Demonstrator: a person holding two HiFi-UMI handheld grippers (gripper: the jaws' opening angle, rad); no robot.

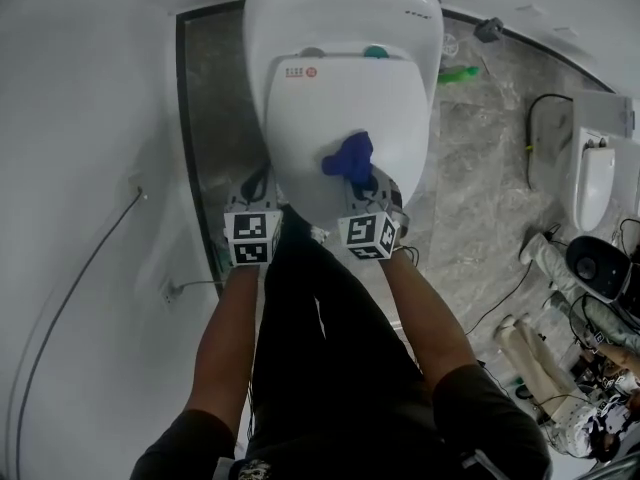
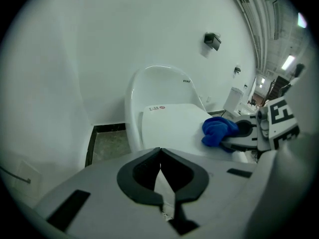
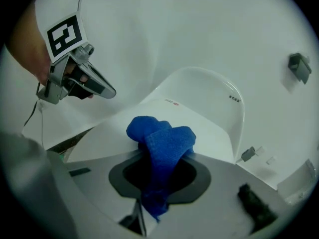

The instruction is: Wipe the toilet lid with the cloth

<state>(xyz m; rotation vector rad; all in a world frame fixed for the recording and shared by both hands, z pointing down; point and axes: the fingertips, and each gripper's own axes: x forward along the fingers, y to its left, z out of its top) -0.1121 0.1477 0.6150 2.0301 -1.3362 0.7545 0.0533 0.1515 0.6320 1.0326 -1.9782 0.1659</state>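
Note:
A white toilet with its lid [image 1: 345,108] down stands against the wall. My right gripper [image 1: 362,180] is shut on a bunched blue cloth [image 1: 349,156], which rests on the front part of the lid [image 3: 199,128]. In the right gripper view the blue cloth [image 3: 162,148] fills the gap between the jaws and spills forward. My left gripper [image 1: 257,190] hangs at the lid's front left edge, jaws shut with nothing between them. From the left gripper view the lid [image 2: 172,121] lies ahead, with the cloth [image 2: 218,130] and right gripper [image 2: 234,139] at the right.
A white wall runs along the left, with a cable [image 1: 80,278] on it. Grey marble floor [image 1: 480,178] lies right of the toilet, with a green item [image 1: 458,74], cords and a second white fixture [image 1: 592,183]. Clutter sits at the lower right.

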